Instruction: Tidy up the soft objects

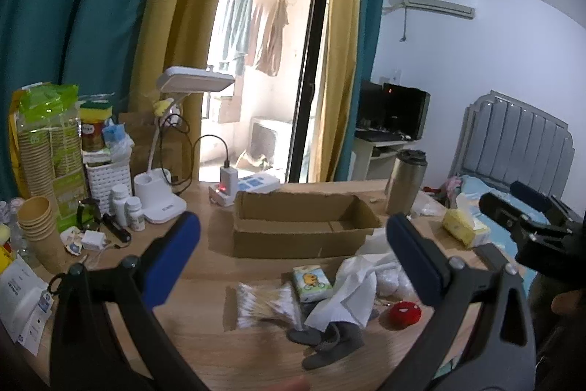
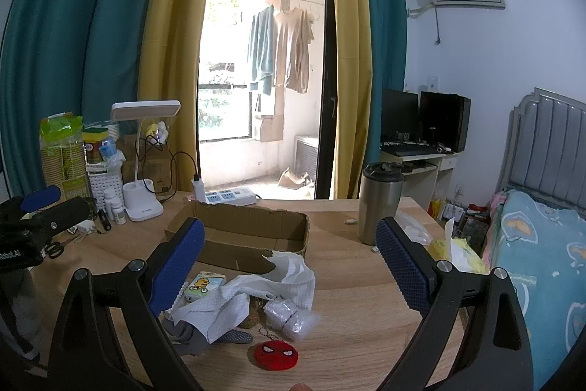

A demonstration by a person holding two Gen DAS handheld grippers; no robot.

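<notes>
While we hover with nothing picked up, everything soft sits in one heap in front of the cardboard box.

Left wrist, jaws: our left gripper (image 1: pixel 293 240) stands wide apart, nothing between the pads.
Left wrist, pile: the white cloth (image 1: pixel 351 295) lies below and a little right of the jaw line, draped over a grey sock (image 1: pixel 329 347); the cotton swab pack (image 1: pixel 263 306) stretches left to right beside it, touching the tissue pack (image 1: pixel 312 283).
Left wrist, box: the cardboard box (image 1: pixel 300 226) is open and just behind the pile.

Right wrist, jaws: our right gripper (image 2: pixel 289 257) is spread wide too, holding nothing.
Right wrist, pile: the cloth (image 2: pixel 256 295) lies almost dead centre between the fingers, crumpled, its long axis running from lower left up toward the box (image 2: pixel 238 233).
Right wrist, plush: the red spider-face plush (image 2: pixel 276 356) sits nearest us, apart from the cloth, round and flat.
Nearer hand: we judge the right one, since the cloth sits squarely between its jaws.
</notes>
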